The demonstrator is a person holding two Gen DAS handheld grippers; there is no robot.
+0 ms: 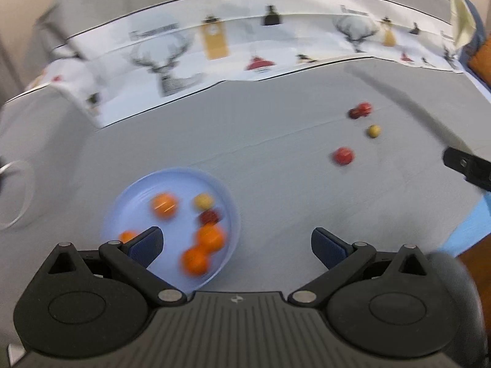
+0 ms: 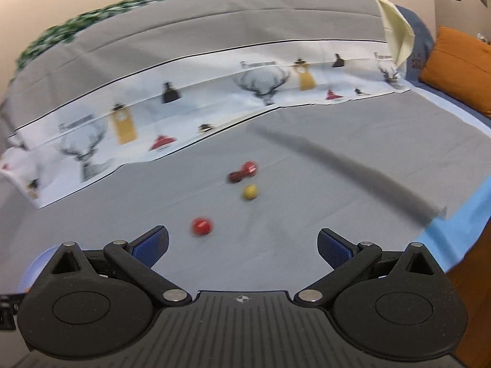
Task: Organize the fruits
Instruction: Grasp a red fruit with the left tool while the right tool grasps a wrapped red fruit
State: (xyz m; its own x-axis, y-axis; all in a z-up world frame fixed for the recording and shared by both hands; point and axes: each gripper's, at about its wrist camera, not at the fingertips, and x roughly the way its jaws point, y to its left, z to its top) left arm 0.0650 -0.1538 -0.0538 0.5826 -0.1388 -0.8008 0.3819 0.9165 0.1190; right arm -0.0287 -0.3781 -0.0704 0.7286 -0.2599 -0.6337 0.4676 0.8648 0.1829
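Fruits half sorted: bowl (image 1: 172, 184) partly filled. Right gripper (image 2: 242, 245) and left gripper (image 1: 236, 245) spread wide, empty. Best centred over red fruit (image 2: 201, 226) before closing gently.

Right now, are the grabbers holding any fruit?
No. Both are open and empty: the left hand-held gripper above the bowl, the right hand-held gripper near the red fruit.
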